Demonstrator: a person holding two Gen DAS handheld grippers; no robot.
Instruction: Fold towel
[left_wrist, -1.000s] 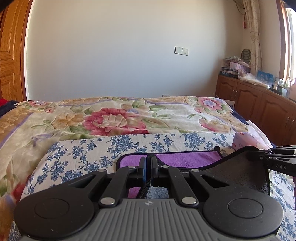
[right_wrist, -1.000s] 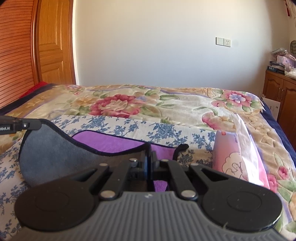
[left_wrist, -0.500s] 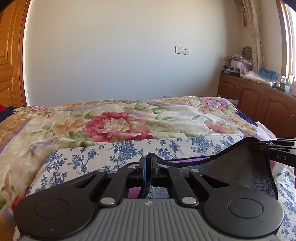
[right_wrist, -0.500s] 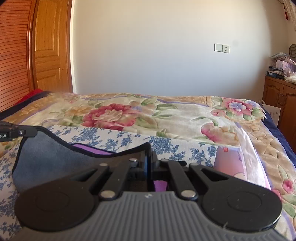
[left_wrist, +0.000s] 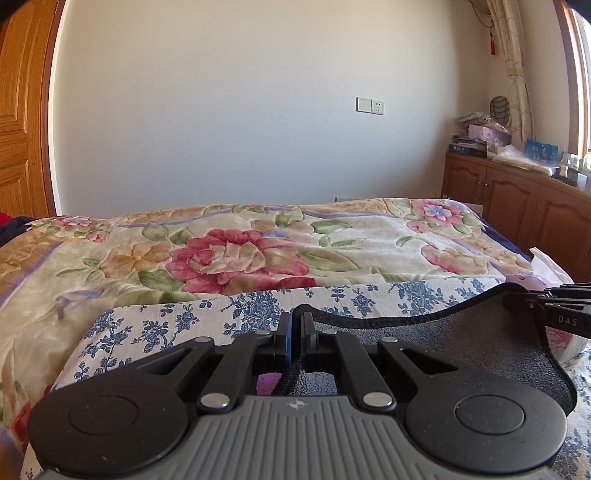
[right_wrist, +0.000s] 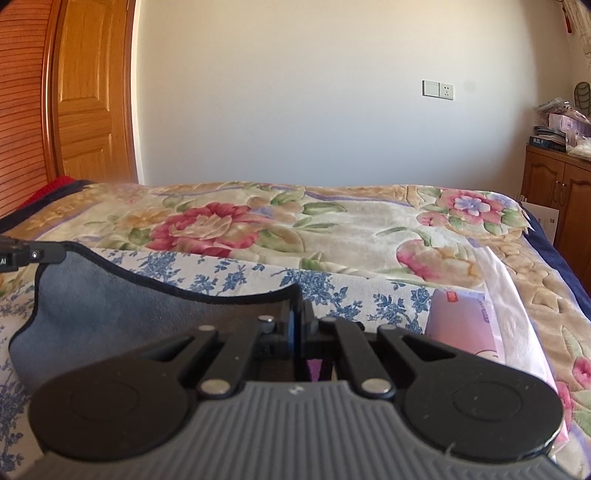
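Observation:
The towel (left_wrist: 461, 343) is grey on the side facing me, purple on the other, with a dark hem. It hangs lifted between both grippers above a blue-flowered sheet (left_wrist: 155, 325). My left gripper (left_wrist: 295, 325) is shut on the towel's left corner. My right gripper (right_wrist: 297, 317) is shut on its right corner. The towel's grey face (right_wrist: 122, 299) sags between them. In the left wrist view the right gripper's fingers (left_wrist: 554, 306) show at the right edge. In the right wrist view the left gripper's fingers (right_wrist: 33, 254) show at the left edge. A little purple shows under each gripper.
The sheet lies on a bed with a floral quilt (left_wrist: 258, 251). A pink tissue pack (right_wrist: 461, 325) and white plastic lie on the bed at the right. A wooden cabinet (left_wrist: 524, 206) with clutter stands right, a wooden door (right_wrist: 85, 96) left.
Both grippers have risen and carried the held towel edge up and forward. The purple face that showed before is now almost wholly hidden behind the grey side.

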